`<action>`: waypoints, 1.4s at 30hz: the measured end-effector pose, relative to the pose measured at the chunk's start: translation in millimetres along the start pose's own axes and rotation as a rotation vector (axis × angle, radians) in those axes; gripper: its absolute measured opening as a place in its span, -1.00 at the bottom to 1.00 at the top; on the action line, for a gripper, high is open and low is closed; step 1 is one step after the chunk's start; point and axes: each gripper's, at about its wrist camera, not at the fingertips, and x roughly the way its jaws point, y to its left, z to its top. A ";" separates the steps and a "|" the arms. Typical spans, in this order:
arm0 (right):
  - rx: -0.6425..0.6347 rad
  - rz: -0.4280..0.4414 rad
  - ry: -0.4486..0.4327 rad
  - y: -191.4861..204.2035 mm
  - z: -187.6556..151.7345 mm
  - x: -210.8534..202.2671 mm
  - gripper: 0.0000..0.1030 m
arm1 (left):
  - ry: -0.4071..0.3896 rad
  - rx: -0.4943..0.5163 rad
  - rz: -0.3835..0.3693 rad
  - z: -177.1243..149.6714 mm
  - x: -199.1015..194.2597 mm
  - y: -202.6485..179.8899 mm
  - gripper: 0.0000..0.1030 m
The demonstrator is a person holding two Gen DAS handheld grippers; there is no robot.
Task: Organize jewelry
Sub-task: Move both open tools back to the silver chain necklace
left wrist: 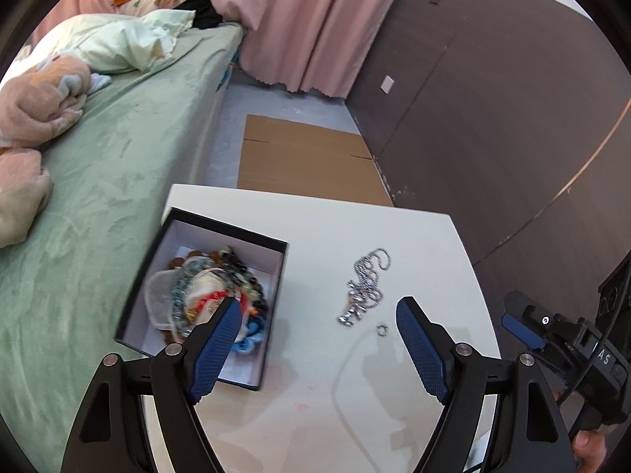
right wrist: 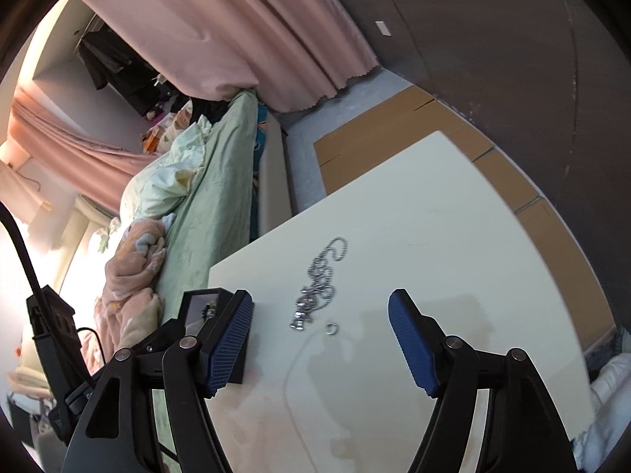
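Note:
A black box [left wrist: 276, 242] with a white lining sits on the left of the white table [left wrist: 394, 232]; it holds several bead bracelets [left wrist: 221, 287] in a heap. A silver ball chain [left wrist: 364, 282] with a metal pendant lies loose on the table, with a small silver ring [left wrist: 382, 329] beside it. My left gripper [left wrist: 317, 309] hovers open above them, its left finger over the box. The right gripper [right wrist: 321, 305] is also open and empty, with the chain [right wrist: 317, 282] and ring [right wrist: 332, 328] just ahead between its fingers. The box's corner [right wrist: 205, 299] peeks behind its left finger.
A bed with a green sheet [left wrist: 110, 165] and crumpled blankets runs along the table's left side. Flattened cardboard [left wrist: 303, 157] lies on the floor beyond the table. Pink curtains [left wrist: 307, 23] and a dark wall [left wrist: 493, 118] stand behind. The other gripper [left wrist: 552, 339] shows at the right edge.

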 end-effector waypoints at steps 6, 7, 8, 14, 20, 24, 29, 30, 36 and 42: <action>0.032 -0.005 -0.001 -19.4 0.8 -12.4 0.40 | 0.004 0.053 0.002 -9.4 7.2 -23.0 0.58; 0.038 -0.006 -0.001 -22.3 0.8 -14.0 0.40 | 0.005 0.066 0.004 -11.1 8.8 -27.2 0.58; 0.045 -0.010 -0.001 -26.0 1.0 -16.1 0.40 | 0.005 0.079 0.006 -13.1 10.7 -31.6 0.58; 0.068 -0.049 -0.008 -42.0 2.2 -25.7 0.40 | 0.012 0.130 0.013 -19.9 23.2 -50.2 0.57; 0.095 -0.069 0.009 -53.9 2.4 -29.0 0.40 | 0.036 0.155 0.043 -20.9 42.9 -57.1 0.33; 0.126 -0.078 0.032 -63.1 2.9 -26.2 0.40 | 0.055 0.164 0.063 -20.0 58.7 -58.8 0.24; 0.146 -0.074 0.045 -66.5 5.9 -22.8 0.40 | 0.066 0.182 0.085 -19.0 77.2 -63.5 0.09; 0.150 -0.072 0.049 -66.7 6.3 -21.7 0.40 | 0.071 0.186 0.090 -19.1 80.6 -64.8 0.08; 0.165 -0.076 0.072 -67.1 11.3 -10.5 0.40 | 0.095 0.230 0.134 -19.0 106.1 -72.0 0.07; 0.163 -0.076 0.082 -64.7 18.0 -3.4 0.40 | 0.138 0.226 0.151 -18.0 131.8 -71.4 -0.07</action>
